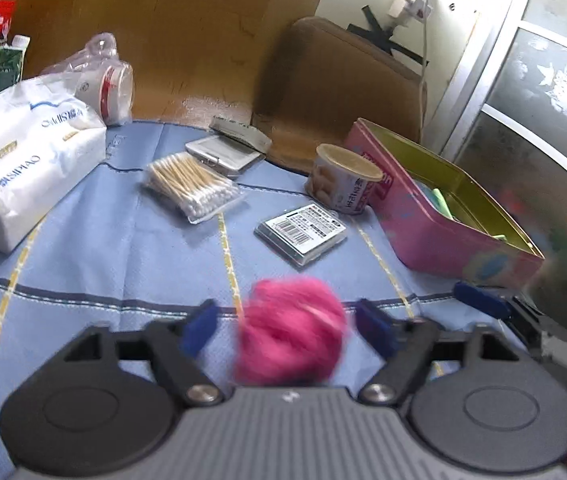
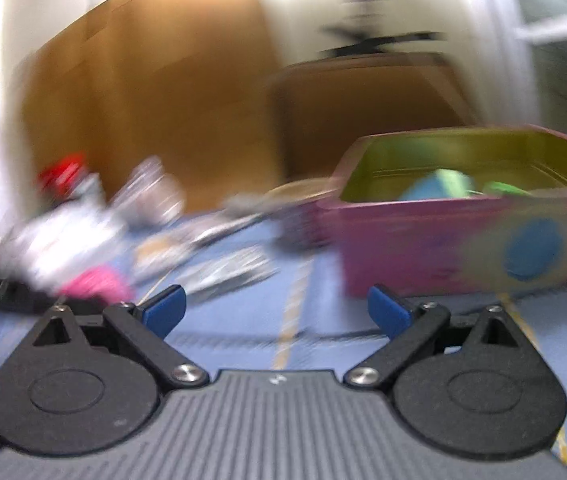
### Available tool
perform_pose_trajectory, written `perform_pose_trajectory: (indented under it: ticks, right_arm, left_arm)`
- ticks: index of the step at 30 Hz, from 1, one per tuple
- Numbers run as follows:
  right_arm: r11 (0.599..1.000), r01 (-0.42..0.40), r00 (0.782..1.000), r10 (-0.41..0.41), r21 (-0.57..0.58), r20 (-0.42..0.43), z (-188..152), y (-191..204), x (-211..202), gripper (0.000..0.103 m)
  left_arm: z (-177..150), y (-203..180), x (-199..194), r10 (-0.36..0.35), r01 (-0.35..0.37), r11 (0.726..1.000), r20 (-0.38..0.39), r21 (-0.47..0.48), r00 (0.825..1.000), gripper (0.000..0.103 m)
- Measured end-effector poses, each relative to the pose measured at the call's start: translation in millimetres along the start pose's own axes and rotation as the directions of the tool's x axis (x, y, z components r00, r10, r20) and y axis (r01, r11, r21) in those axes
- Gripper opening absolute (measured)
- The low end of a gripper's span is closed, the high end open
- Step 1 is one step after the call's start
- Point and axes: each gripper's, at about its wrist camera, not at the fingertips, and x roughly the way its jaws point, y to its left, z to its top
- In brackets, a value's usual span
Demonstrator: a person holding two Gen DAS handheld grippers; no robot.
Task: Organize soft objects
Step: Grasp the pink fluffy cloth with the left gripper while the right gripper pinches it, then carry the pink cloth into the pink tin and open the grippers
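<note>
A fluffy pink pom-pom (image 1: 291,332), blurred, lies on the blue cloth (image 1: 103,260) between the fingers of my left gripper (image 1: 289,326). The jaws stand wide, with a small gap on each side of the ball, so neither pad presses on it. The ball (image 2: 95,284) also shows at the left of the right wrist view. My right gripper (image 2: 279,312) is open and holds nothing. It faces the open pink tin (image 2: 423,248), which holds green and blue soft pieces (image 2: 443,186). In the left wrist view the pink tin (image 1: 443,224) stands at the right.
On the cloth lie a white tissue pack (image 1: 23,168), a bag of cotton swabs (image 1: 191,184), a small barcode box (image 1: 301,232), a round can (image 1: 343,178), a metal case (image 1: 223,152) and a wrapped cup (image 1: 111,88). A brown chair (image 1: 335,88) stands behind.
</note>
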Motion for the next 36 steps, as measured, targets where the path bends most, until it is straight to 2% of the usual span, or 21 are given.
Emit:
perform_pose_trajectory:
  ticks: [2, 5, 7, 9, 11, 14, 17, 22, 24, 25, 26, 27, 29, 32, 36]
  right_arm:
    - [0.992, -0.035, 0.999, 0.034, -0.119, -0.015, -4.4, 18.9, -3.2, 0.099]
    - [0.972, -0.08, 0.997, 0.074, -0.219, -0.034, -6.0, 39.1, -1.5, 0.099]
    - [0.966, -0.116, 0.993, 0.106, -0.23, -0.055, -3.3, 46.1, 3.2, 0.099]
    - [0.963, -0.154, 0.987, 0.139, -0.22, -0.083, -0.7, 52.3, 9.0, 0.096]
    - [0.96, -0.2, 0.976, 0.178, -0.198, -0.121, 0.6, 56.8, 13.1, 0.09]
    - [0.949, -0.255, 0.962, 0.23, -0.184, -0.148, -0.9, 66.0, 11.5, 0.09]
    - [0.938, -0.274, 0.957, 0.245, -0.21, -0.156, 0.6, 78.0, 10.1, 0.09]
    - [0.94, -0.265, 0.957, 0.229, -0.213, -0.18, 5.7, 89.4, 20.9, 0.09]
    - [0.942, -0.262, 0.956, 0.223, -0.21, -0.193, 7.1, 92.0, 27.2, 0.089]
    - [0.942, -0.26, 0.955, 0.219, -0.212, -0.199, 7.1, 93.3, 30.0, 0.089]
    - [0.942, -0.26, 0.954, 0.216, -0.215, -0.206, 6.5, 94.7, 32.6, 0.087]
    - [0.941, -0.262, 0.952, 0.215, -0.215, -0.218, 5.9, 95.8, 36.7, 0.084]
    - [0.94, -0.282, 0.936, 0.226, -0.191, -0.269, 3.7, 95.5, 48.6, 0.056]
    - [0.949, -0.258, 0.948, 0.213, -0.179, -0.236, 4.1, 91.0, 44.0, 0.053]
    - [0.962, -0.167, 0.983, 0.145, -0.218, -0.11, 7.3, 82.8, 21.8, 0.053]
  left_arm:
    - [1.1, 3.8, -13.1, -0.009, 0.009, 1.0, 0.031, -0.012, 0.999, 0.096]
    - [9.9, 12.4, -28.0, -0.017, 0.02, 0.999, 0.071, -0.039, 0.997, 0.096]
    - [14.3, 18.1, -33.0, -0.015, 0.019, 0.999, 0.076, -0.049, 0.997, 0.09]
    - [14.7, 19.6, -33.5, -0.034, 0.036, 0.998, 0.052, -0.054, 0.998, 0.08]
    - [12.7, 19.6, -28.4, -0.056, 0.057, 0.997, 0.024, -0.055, 0.998, 0.074]
    - [5.5, 20.0, -27.3, -0.064, 0.064, 0.997, 0.004, -0.046, 0.998, 0.073]
    - [3.0, 23.2, -26.2, -0.051, 0.051, 0.997, 0.001, -0.062, 0.999, 0.075]
    - [5.0, 26.1, -25.9, -0.048, 0.048, 0.996, 0.003, -0.072, 0.999, 0.077]
    - [3.3, 24.4, -22.4, -0.051, 0.051, 0.997, -0.01, -0.063, 0.999, 0.071]
    - [2.7, 24.5, -18.6, -0.056, 0.055, 0.996, -0.021, -0.065, 0.998, 0.067]
    - [1.8, 24.5, -14.1, -0.064, 0.061, 0.996, -0.036, -0.069, 0.997, 0.053]
    - [0.6, 24.0, -7.8, -0.082, 0.077, 0.994, -0.064, -0.075, 0.995, 0.043]
    - [-1.7, 19.9, -4.7, -0.069, 0.065, 0.996, -0.062, -0.069, 0.996, 0.044]
    - [4.3, 6.7, -8.9, -0.08, 0.079, 0.997, -0.042, -0.024, 0.996, 0.044]
    - [21.7, -25.7, -6.1, -0.109, 0.11, 0.991, -0.008, 0.07, 0.994, 0.044]
